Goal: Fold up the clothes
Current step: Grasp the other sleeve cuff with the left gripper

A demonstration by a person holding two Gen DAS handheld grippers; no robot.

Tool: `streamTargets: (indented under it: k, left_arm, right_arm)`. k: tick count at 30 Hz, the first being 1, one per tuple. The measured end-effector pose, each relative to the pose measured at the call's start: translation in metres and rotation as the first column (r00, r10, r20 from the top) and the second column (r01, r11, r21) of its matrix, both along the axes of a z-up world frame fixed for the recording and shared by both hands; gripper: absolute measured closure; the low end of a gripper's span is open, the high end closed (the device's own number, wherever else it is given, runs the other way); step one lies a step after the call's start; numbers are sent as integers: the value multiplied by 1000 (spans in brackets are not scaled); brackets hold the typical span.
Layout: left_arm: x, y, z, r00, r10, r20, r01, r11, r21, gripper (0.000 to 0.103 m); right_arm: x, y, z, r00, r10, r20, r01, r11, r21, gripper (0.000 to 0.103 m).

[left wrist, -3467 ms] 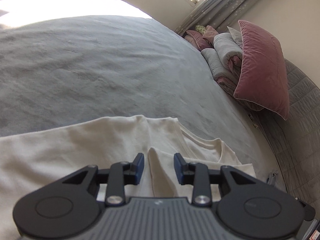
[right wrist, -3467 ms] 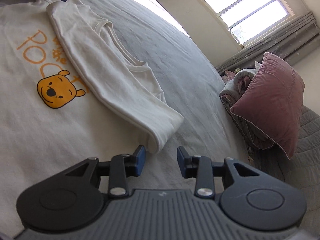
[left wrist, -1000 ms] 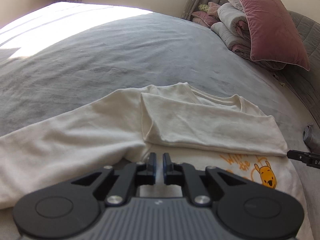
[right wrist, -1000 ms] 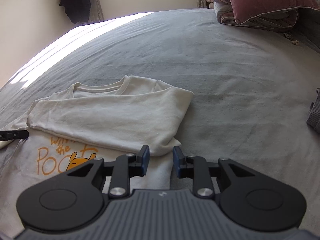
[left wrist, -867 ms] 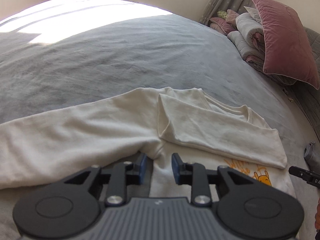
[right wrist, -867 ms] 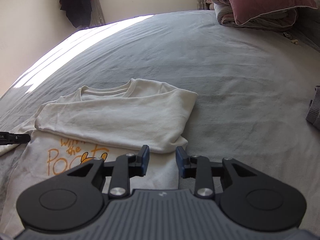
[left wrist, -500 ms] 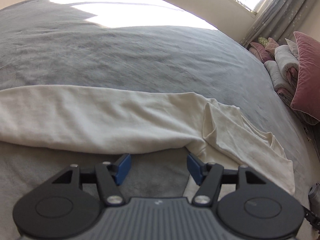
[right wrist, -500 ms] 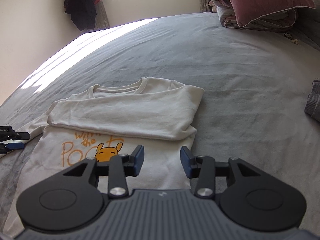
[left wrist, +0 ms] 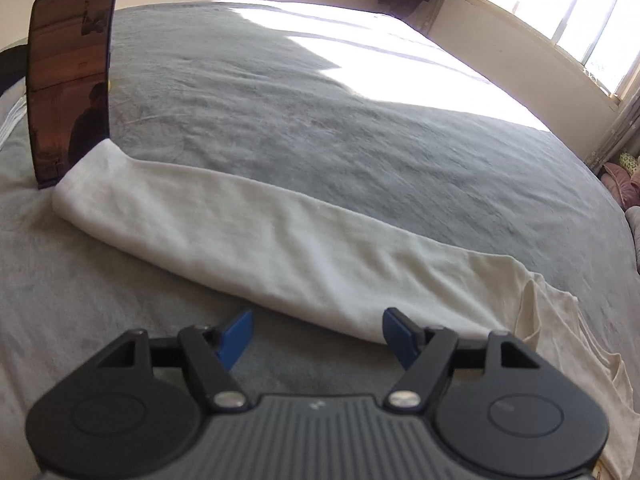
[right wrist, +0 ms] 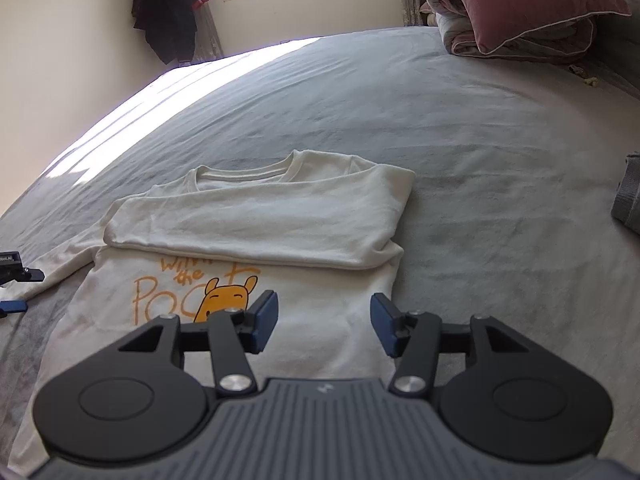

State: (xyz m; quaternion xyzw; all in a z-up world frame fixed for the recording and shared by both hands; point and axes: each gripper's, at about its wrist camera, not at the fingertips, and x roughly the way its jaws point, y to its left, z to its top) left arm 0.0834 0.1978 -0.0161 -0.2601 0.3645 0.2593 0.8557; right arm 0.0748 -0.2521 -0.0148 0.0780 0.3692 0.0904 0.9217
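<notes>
A cream long-sleeved shirt [right wrist: 256, 220] with an orange bear print lies flat on the grey bed. One sleeve is folded across its chest. The other sleeve [left wrist: 256, 240] stretches out straight over the blanket toward the left. My left gripper [left wrist: 316, 332] hovers over the near edge of that sleeve, jaws opening, nothing pressed between the blue pads. My right gripper [right wrist: 324, 322] hangs above the shirt's lower body, jaws opening too, holding nothing. The left gripper's tip [right wrist: 16, 280] shows at the left edge of the right wrist view.
A phone [left wrist: 70, 80] stands upright at the sleeve's cuff. Pink pillow and rolled bedding [right wrist: 528, 4] sit at the head of the bed. A grey garment [right wrist: 628, 196] lies at the right edge. Dark clothes [right wrist: 168, 4] hang by the window.
Both grippers went from nearly shut to open. The left one let go of the shirt and swung left along the outstretched sleeve. The right one drew back a little from the folded sleeve.
</notes>
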Motion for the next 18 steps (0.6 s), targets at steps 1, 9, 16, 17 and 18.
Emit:
streamTargets:
  k: [1, 9, 16, 17, 18]
  left_arm:
    - [-2, 5, 0, 999, 35, 1, -35, 999, 6, 30]
    - [-15, 44, -7, 958, 286, 11, -286, 957, 52, 36]
    - [-14, 51, -6, 946, 322, 45, -324, 943, 71, 91]
    - [-14, 52, -5, 946, 318, 59, -321, 945, 57, 96]
    - [-13, 52, -3, 947, 313, 68, -317, 947, 55, 96]
  right_arm:
    - [0, 1, 0, 1000, 1, 0, -1, 1000, 1, 47]
    - [0, 6, -2, 1000, 21, 1, -21, 1000, 15, 47]
    - [2, 9, -4, 999, 43, 4, -43, 999, 28, 47]
    - [2, 9, -4, 999, 46, 6, -46, 998, 29, 47]
    - [2, 10, -3, 999, 50, 8, -50, 998, 31, 47]
